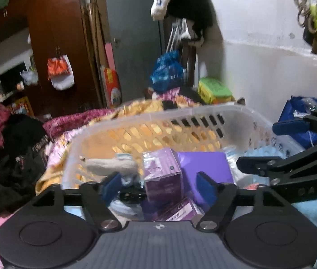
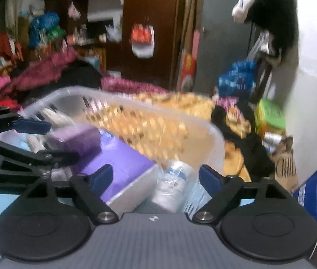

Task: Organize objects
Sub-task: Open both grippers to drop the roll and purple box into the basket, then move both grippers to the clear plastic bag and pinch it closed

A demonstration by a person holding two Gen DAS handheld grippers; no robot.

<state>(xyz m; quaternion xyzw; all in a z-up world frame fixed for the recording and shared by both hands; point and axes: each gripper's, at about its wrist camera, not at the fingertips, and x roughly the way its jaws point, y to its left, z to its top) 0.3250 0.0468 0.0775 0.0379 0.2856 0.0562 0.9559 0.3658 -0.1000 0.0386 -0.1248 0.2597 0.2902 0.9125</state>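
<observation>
Basket: a clear plastic one with lattice walls, it lies on a yellow patterned cloth; in the left view its far rim runs from 9 o'clock to 2 o'clock.
Left gripper: released, the blue pads stand wide apart over the basket; a purple box sits between them, and neither pad presses on it.
Box: small, purple, upright, near the middle of the basket.
Flat box: bigger, purple top, just beside the small box at its 3 o'clock side.
Second purple box: it lies low, at 6 o'clock from the upright one; its label is too blurred to read.
Grey bundle: at 9 o'clock from the small box, inside the basket.
Right gripper: released also, nothing is clamped; the pads stand at both sides of a bottle, apart from it.
Bottle: clear plastic, it lies tilted in the basket corner, at 3 o'clock from the flat box.
Blue bag: outside the basket, at 4 o'clock in the right view.
</observation>
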